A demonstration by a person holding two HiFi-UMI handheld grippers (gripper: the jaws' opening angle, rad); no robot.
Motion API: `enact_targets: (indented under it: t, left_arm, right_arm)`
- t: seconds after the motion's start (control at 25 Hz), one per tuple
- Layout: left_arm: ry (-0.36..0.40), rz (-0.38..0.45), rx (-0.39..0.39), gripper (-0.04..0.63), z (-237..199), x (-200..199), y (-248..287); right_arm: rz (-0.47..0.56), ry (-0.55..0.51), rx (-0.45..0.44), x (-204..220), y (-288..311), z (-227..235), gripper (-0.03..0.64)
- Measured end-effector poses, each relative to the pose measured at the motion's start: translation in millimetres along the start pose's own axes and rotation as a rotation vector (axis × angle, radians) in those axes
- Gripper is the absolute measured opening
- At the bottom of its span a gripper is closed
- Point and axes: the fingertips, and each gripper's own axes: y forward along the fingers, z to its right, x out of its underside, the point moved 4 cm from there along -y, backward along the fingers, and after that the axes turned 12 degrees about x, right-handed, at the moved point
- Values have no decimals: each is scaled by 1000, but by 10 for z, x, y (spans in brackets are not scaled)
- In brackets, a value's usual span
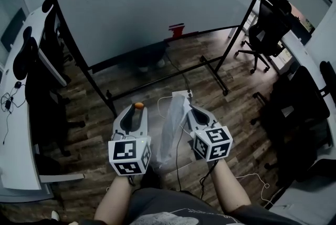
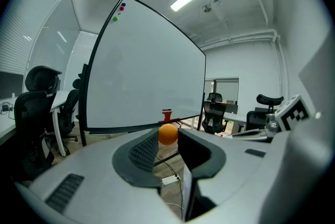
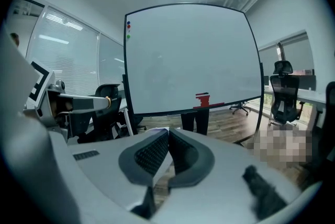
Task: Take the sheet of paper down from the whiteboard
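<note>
The whiteboard [image 1: 157, 3] stands bare ahead of me, with no sheet on it. My right gripper [image 1: 188, 109] is shut on the white sheet of paper [image 1: 170, 132], which hangs down between the two grippers, well short of the board. In the right gripper view the jaws [image 3: 168, 134] are pressed together on the paper's edge [image 3: 161, 164]. My left gripper [image 1: 138, 109] is shut on a small orange ball [image 1: 138, 105], seen at the jaw tips [image 2: 168, 134] in the left gripper view. Both grippers point toward the whiteboard [image 2: 146, 71].
A red object [image 1: 177, 30] sits on the board's tray. Small coloured magnets [image 2: 121, 7] stick at its top left corner. The stand's black legs [image 1: 215, 69] and a cable [image 1: 181, 79] cross the wood floor. Office chairs [image 1: 270, 27] and desks [image 1: 21, 113] flank both sides.
</note>
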Motion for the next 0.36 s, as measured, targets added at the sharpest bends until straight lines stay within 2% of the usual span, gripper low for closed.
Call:
enact_targets:
  t: [0.36]
  left_arm:
    - [16,9,-14,121,632,122,-362]
  right_arm:
    - [18,-22,-20,168,-644,216,21]
